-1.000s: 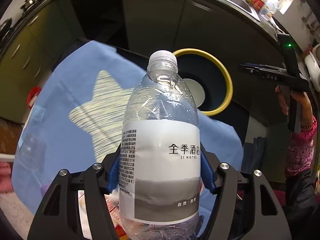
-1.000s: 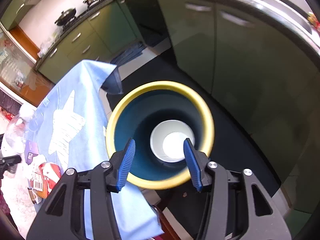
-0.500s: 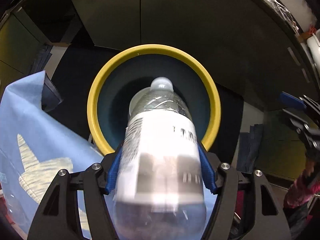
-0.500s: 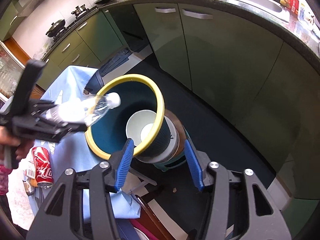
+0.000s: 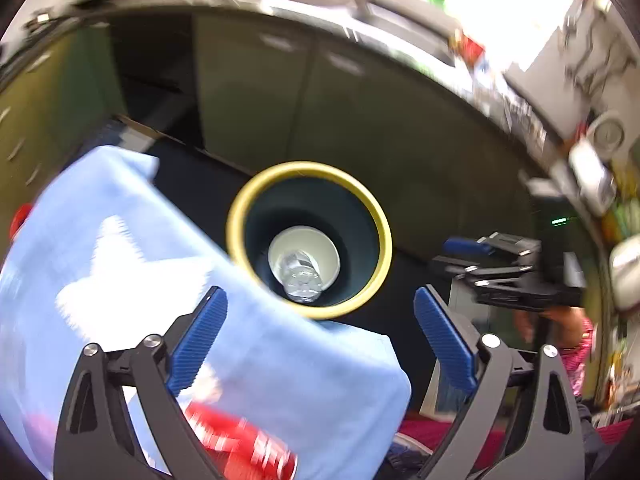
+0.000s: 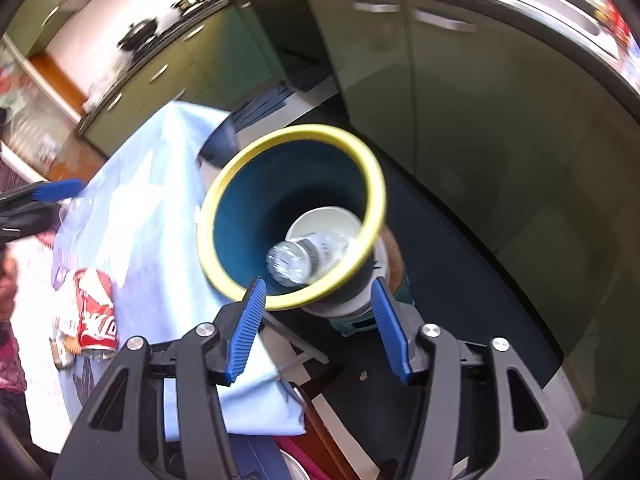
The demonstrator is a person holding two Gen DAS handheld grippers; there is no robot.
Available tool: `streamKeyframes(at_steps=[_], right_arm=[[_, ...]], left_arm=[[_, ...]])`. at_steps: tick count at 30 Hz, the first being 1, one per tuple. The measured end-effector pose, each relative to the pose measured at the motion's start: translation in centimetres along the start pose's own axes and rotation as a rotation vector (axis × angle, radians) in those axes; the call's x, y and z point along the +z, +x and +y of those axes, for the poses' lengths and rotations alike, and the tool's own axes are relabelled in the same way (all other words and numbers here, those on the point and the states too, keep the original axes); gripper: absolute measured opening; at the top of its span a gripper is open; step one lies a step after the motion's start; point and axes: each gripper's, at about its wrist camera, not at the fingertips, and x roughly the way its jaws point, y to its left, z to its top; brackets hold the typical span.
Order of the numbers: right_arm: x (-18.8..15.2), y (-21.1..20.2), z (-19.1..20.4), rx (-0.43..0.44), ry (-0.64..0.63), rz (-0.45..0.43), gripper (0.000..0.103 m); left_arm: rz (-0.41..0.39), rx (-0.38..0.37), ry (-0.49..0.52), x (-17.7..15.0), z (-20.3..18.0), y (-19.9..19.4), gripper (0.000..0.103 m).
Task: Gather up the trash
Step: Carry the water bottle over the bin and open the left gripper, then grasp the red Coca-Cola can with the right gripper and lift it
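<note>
Both cameras look steeply down along their own grippers from above the blue cloth's (image 5: 280, 360) far edge. The left view faces the bin (image 5: 236, 236) from a little farther back. The right view sits nearer, over the bin (image 6: 208, 216). Both share the bin, the cloth (image 6: 160, 200) and the green cabinets (image 6: 460, 120).
</note>
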Motion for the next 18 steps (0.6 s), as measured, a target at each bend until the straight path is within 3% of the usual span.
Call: streamKeyframes(at_steps=[7, 10, 18], right_arm=[[-0.2, 1.9, 7.2, 0.028, -0.148, 0.072, 0.054], [-0.5, 2.6, 11.6, 0.090, -0.217, 0.121, 0.063], [-2.0, 3.9, 24.7, 0.168, -0.442, 0.200, 0.074]], left_arm=[[-0.277, 0.161, -0.128, -9.4, 5.7, -10.6, 0.098], [-0.357, 0.203, -0.186, -13.4, 7.3, -13.8, 0.098], [-0.476, 0.381, -0.339, -24.2, 12.2, -17.9, 0.098]])
